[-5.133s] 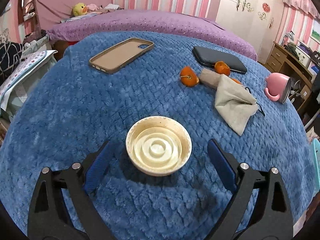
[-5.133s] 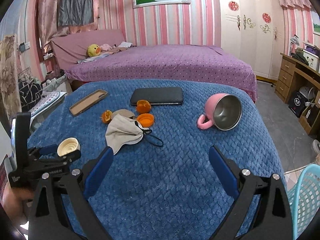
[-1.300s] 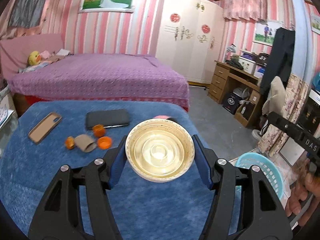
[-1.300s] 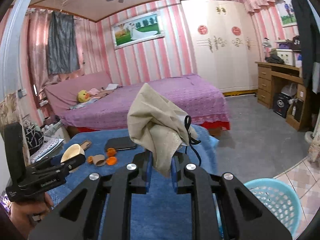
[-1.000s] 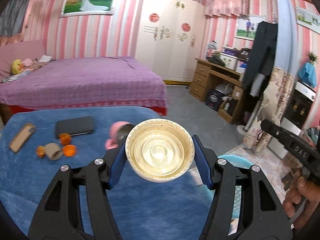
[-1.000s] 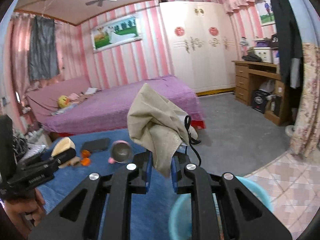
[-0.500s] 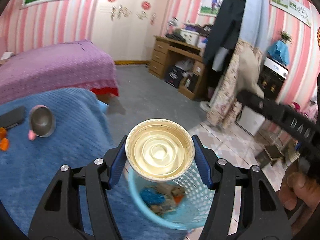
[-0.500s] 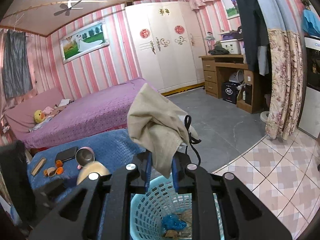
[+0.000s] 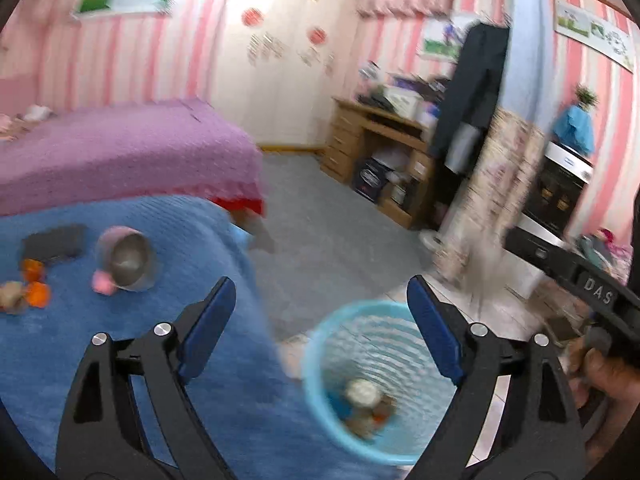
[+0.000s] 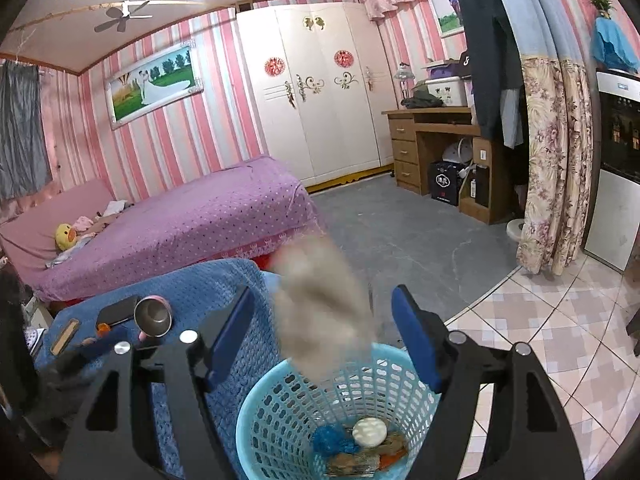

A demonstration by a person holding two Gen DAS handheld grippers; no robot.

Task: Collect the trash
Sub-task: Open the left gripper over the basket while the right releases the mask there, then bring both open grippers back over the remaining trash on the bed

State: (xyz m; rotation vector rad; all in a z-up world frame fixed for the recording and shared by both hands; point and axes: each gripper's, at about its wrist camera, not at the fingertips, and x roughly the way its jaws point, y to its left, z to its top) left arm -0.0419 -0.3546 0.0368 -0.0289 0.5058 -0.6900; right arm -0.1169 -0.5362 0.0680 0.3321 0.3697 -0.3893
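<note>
A light blue plastic basket point(image 10: 276, 408) stands on the floor beside the blue-covered table; it also shows in the left wrist view point(image 9: 320, 364). The cream round lid point(image 10: 369, 432) lies inside it among other trash, and shows blurred in the left wrist view point(image 9: 362, 392). The beige cloth mask point(image 10: 320, 312) is a blur in the air between my right gripper's open jaws, just above the basket. My right gripper point(image 10: 324, 336) is open. My left gripper point(image 9: 320, 312) is open and empty above the basket.
On the blue table point(image 9: 120, 340) lie a pink mug point(image 9: 126, 258), orange peels point(image 9: 36, 294), a dark case point(image 9: 52, 242) and a phone case point(image 10: 64, 335). A purple bed point(image 10: 180, 228), a wooden desk point(image 10: 432, 136) and a tiled floor point(image 10: 560, 320) surround it.
Both grippers have opened over the basket. The cream lid has dropped from the left gripper into the basket. The beige mask has left the right gripper and is falling.
</note>
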